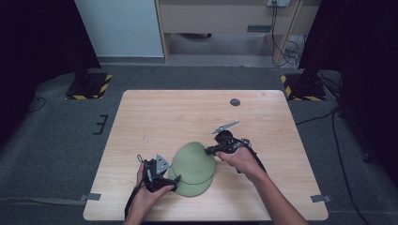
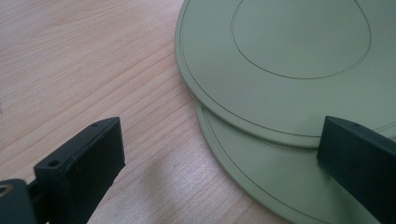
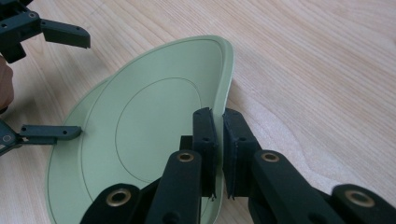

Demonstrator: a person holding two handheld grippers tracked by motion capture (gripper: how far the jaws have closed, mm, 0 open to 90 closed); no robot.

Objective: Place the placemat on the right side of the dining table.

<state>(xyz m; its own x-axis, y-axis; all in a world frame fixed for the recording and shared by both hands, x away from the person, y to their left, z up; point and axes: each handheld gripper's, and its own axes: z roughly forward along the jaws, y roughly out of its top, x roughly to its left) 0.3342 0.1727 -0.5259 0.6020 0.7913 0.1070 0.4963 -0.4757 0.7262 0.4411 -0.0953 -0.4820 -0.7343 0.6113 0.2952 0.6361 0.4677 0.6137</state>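
Where upper plate (image 3: 154,116) overlaps — lower plate (image 2: 275,182) half-hidden.

Even, soft light falls from above onto the worktop (image 1: 197,117), bright at the centre of the high view while the side corners sink into near black. The high view is slightly soft and low in detail. Shadows are faint: a pale smudge lies beside the green plates (image 2: 280,93). In both gripper views the nearest parts of the tongs (image 3: 218,140) blur, and the wood grain stays crisp.
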